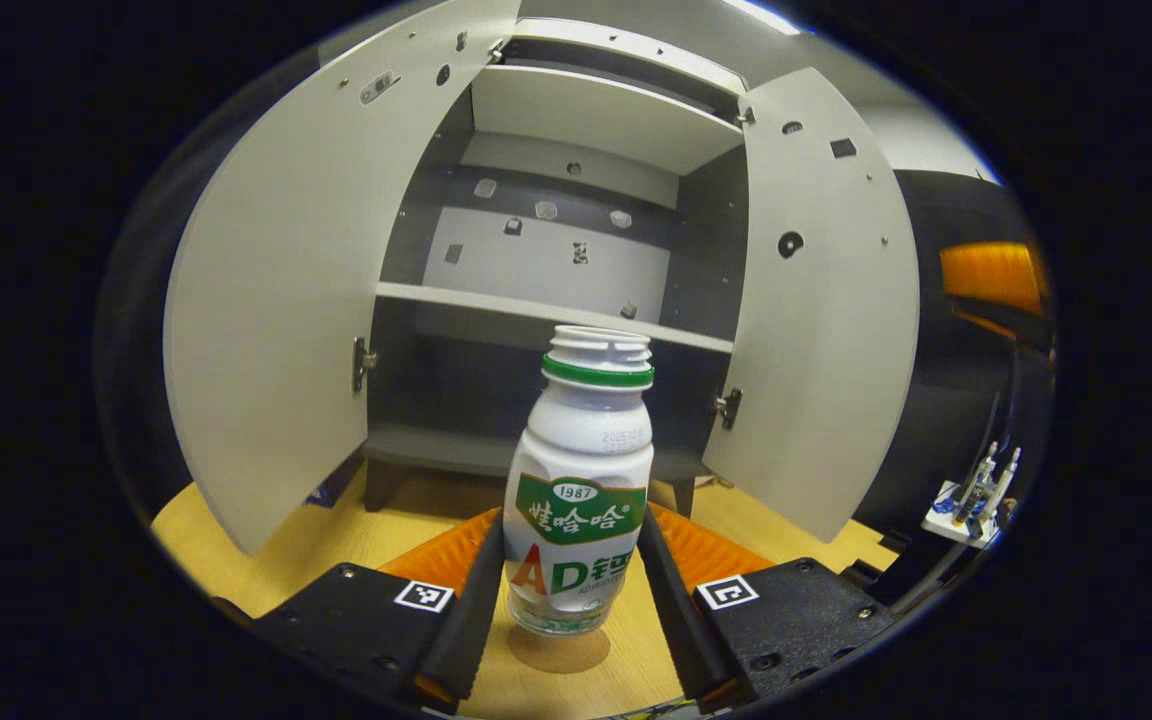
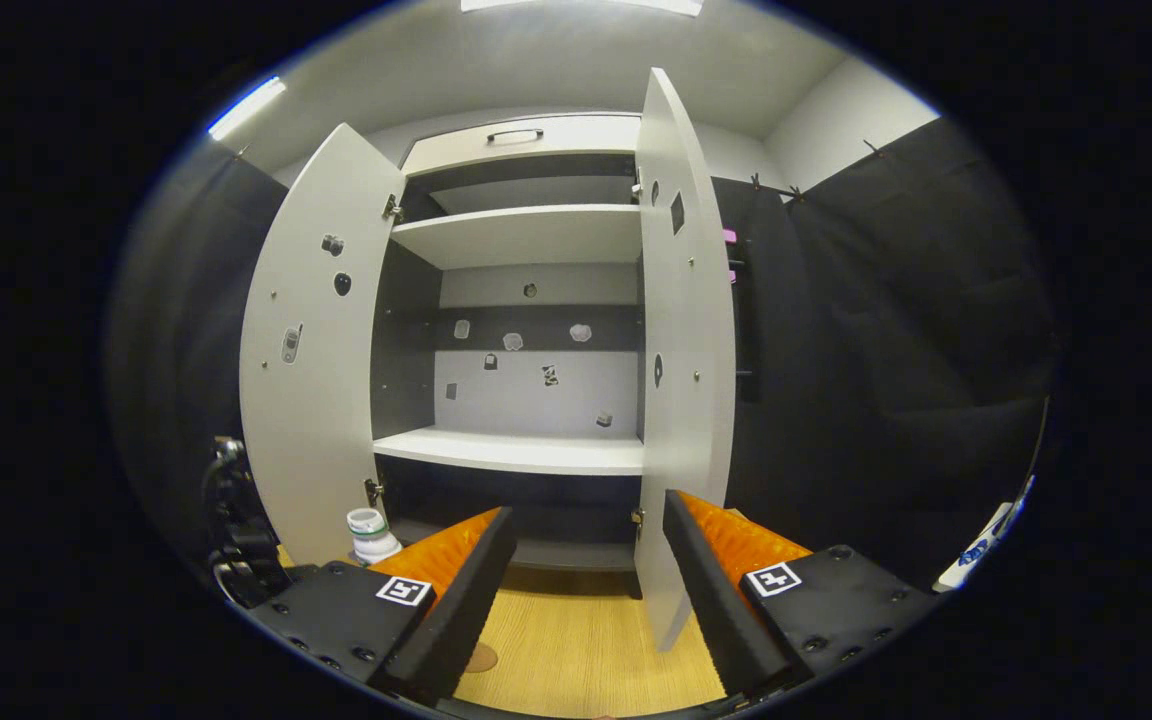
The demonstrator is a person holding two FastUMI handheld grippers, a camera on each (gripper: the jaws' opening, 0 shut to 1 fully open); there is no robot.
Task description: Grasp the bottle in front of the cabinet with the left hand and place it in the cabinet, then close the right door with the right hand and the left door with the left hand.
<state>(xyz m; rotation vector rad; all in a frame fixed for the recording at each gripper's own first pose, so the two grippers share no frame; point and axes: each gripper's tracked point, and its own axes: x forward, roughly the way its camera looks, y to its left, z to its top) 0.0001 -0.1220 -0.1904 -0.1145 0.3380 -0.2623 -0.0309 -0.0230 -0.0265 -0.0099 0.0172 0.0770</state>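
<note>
while both cabinet (image 1: 576, 300) doors gape, left claw (image 1: 568, 590) clenched around bottle (image 1: 578, 500), right claw (image 2: 586, 590) released

Both pale grey cabinet doors (image 2: 311, 370) (image 2: 681, 350) stand wide open; dark lower compartment (image 1: 456, 400) unobstructed; white middle shelf (image 2: 516, 452) bare; wooden counter (image 2: 576, 640) ahead free.

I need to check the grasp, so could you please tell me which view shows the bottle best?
The left gripper view: the bottle stands upright, close and central between the left gripper's fingers, whole from open neck to base, before the open cabinet. The right gripper view shows only its top, small and far off beside the left door.
</note>
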